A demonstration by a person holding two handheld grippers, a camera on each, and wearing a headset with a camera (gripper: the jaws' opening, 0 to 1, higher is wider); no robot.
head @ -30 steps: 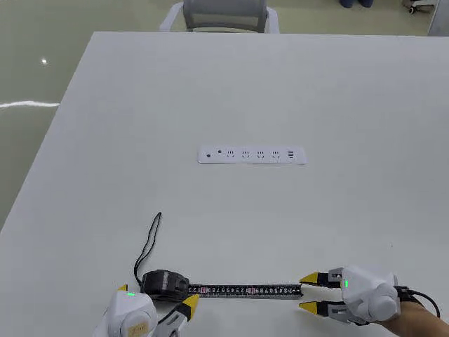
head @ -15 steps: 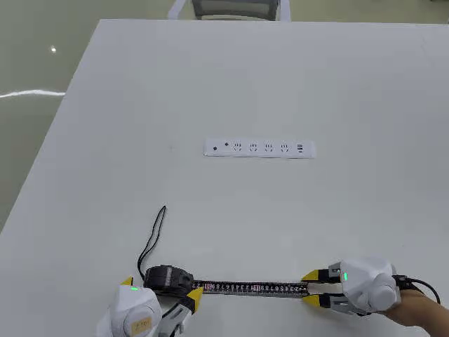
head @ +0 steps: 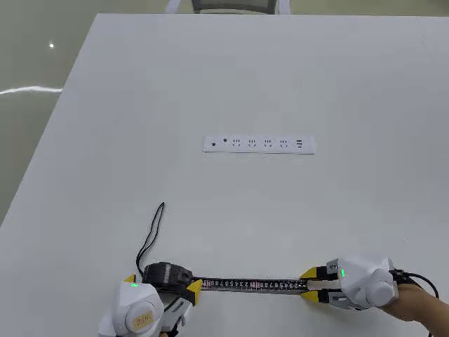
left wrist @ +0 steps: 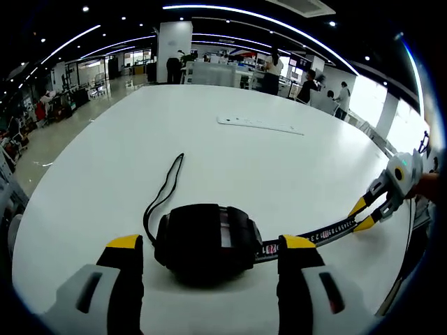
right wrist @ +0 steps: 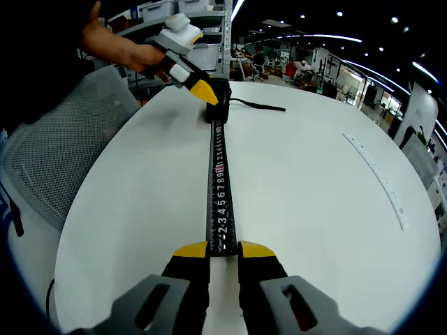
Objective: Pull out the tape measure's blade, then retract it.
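One black tape measure (left wrist: 206, 241) lies near the front edge of the white table (head: 280, 84), its blade (right wrist: 221, 188) pulled out flat. Black numerals 2 through 9 are readable by the tip, with red figures further along. Two grippers: the left gripper (left wrist: 211, 243) straddles the case, jaws spread, with a gap on one side; the right gripper (right wrist: 223, 249) pinches the blade's end. One cord loop (head: 151, 235) trails off the case, and one white power strip (head: 259, 144) sits well apart.

Matt blk plastic tape case (left wrist: 202, 241), smooth wht table (head: 210, 84)
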